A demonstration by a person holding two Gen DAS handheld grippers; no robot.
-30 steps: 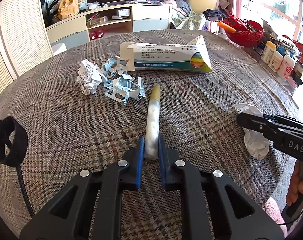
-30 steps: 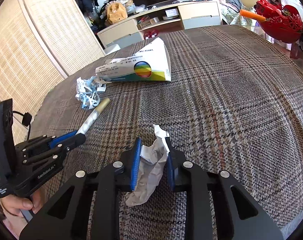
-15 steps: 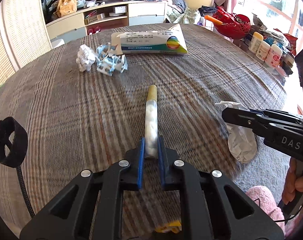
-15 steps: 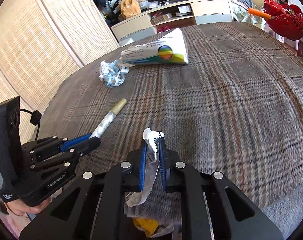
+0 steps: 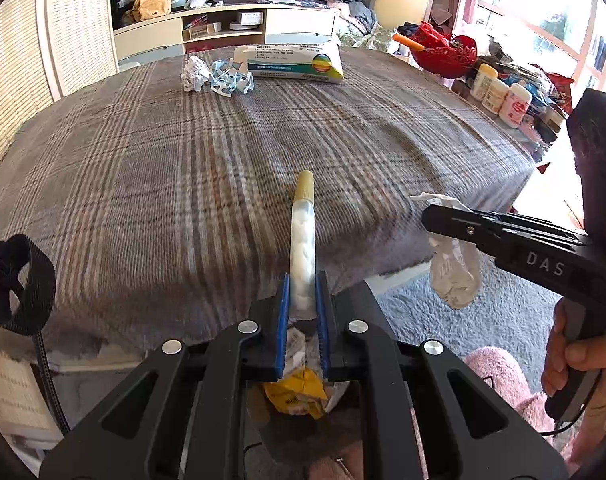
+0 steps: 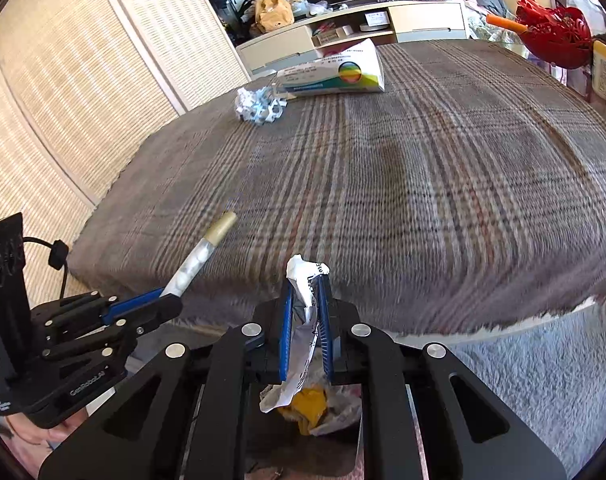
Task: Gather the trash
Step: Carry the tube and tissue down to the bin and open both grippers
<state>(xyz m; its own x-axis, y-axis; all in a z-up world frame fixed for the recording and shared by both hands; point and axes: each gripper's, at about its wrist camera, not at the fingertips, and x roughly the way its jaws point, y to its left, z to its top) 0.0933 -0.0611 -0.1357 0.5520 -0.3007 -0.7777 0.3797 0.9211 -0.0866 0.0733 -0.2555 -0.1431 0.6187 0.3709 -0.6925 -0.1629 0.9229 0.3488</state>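
**A:** What's changed in the last second?

**B:** Both grippers have pulled back off the table (image 5: 151, 168) — its near edge now sits at twelve o'clock of the fingers, where a second ago they were over the cloth. Below them, at six o'clock, a bin (image 6: 315, 408) with yellow scraps has come into view.

**A:** So the drop is next?

**B:** I'd judge so; both loads hang roughly above it. A box (image 5: 291, 63), a paper ball (image 5: 194, 73) and blue scraps (image 5: 229, 80) remain at the far edge, around twelve.

**A:** And the hands?

**B:** The left gripper (image 5: 302, 308) points level and forward, jaws pinching a long tube (image 5: 302, 248) by its near end. The right gripper (image 6: 306, 320), at its three o'clock, is angled across towards it — jaws pressed on a crumpled wrapper (image 6: 305, 292) that dangles beneath.
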